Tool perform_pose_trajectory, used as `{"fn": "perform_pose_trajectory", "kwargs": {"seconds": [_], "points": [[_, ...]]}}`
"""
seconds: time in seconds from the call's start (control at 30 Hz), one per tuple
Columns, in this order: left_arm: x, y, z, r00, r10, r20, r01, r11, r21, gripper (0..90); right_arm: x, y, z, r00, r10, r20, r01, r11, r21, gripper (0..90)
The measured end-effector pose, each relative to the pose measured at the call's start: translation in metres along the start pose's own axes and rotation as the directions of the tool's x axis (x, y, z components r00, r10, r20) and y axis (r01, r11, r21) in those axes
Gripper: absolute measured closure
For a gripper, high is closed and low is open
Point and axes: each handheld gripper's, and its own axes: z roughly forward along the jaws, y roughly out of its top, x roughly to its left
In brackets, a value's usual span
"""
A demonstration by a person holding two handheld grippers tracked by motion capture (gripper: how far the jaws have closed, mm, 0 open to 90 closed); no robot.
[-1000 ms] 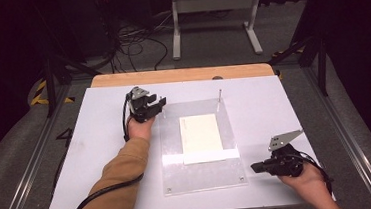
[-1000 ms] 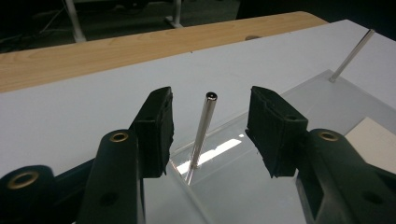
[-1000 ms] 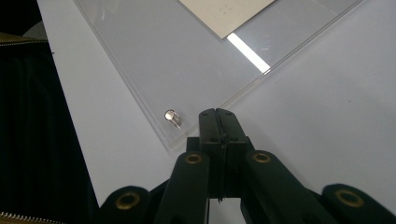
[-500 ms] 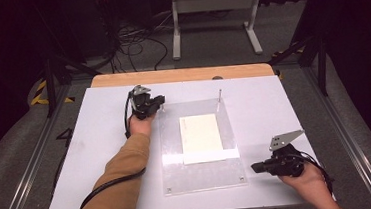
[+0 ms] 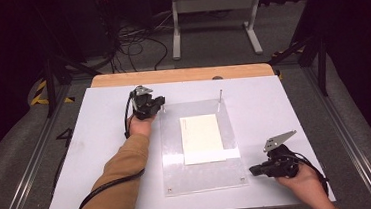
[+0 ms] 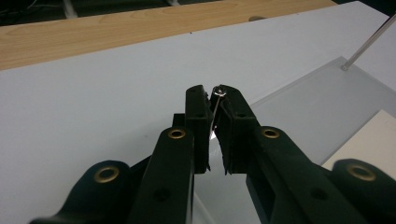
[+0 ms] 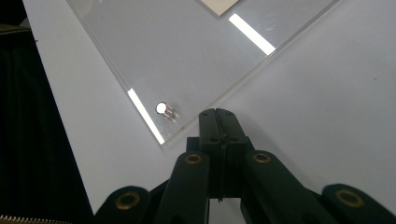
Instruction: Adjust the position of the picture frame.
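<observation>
High view: left gripper point(image 5: 161, 105) sits at the far-left corner of the acrylic plate point(image 5: 204, 173), paper sheet point(image 5: 202, 138) on it; a second pin point(image 5: 219, 99) stands at the far-right corner. Right gripper point(image 5: 253, 170) rests near the plate's near-right corner.

Left gripper view: jaws have just been closing; they now pinch the thin steel pin point(image 6: 216, 109).

Right gripper view: jaws fully together, holding nothing, beside a short stud point(image 7: 165, 110).

Note: pull pin straight along its axis, no sideways bending; the right could steady the plate.
</observation>
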Motion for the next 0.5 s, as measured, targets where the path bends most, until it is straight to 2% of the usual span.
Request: {"fn": "perform_pose_trajectory", "kwargs": {"seconds": [0.1, 0.23, 0.4, 0.5], "points": [[-0.001, 0.000, 0.001, 1.0000, -0.001, 0.005, 0.001, 1.0000, 0.000, 82.9, 0.001, 0.000, 0.004, 0.9999, -0.002, -0.010, 0.002, 1.000, 0.010, 89.6], [-0.005, 0.000, 0.002, 0.9994, 0.013, 0.031, -0.013, 0.9999, 0.006, 83.2, 0.001, 0.000, 0.004, 0.9999, 0.000, -0.013, 0.001, 1.000, 0.015, 89.6], [-0.013, 0.000, 0.004, 0.9978, 0.039, 0.053, -0.039, 0.9992, 0.006, 83.4, 0.001, -0.002, -0.004, 1.0000, 0.005, 0.002, -0.005, 1.000, -0.004, 89.6], [-0.019, -0.001, 0.006, 0.9962, 0.041, 0.077, -0.042, 0.9991, 0.004, 83.3, 0.002, -0.003, -0.007, 1.0000, 0.007, 0.003, -0.007, 1.000, -0.003, 89.6]]}}
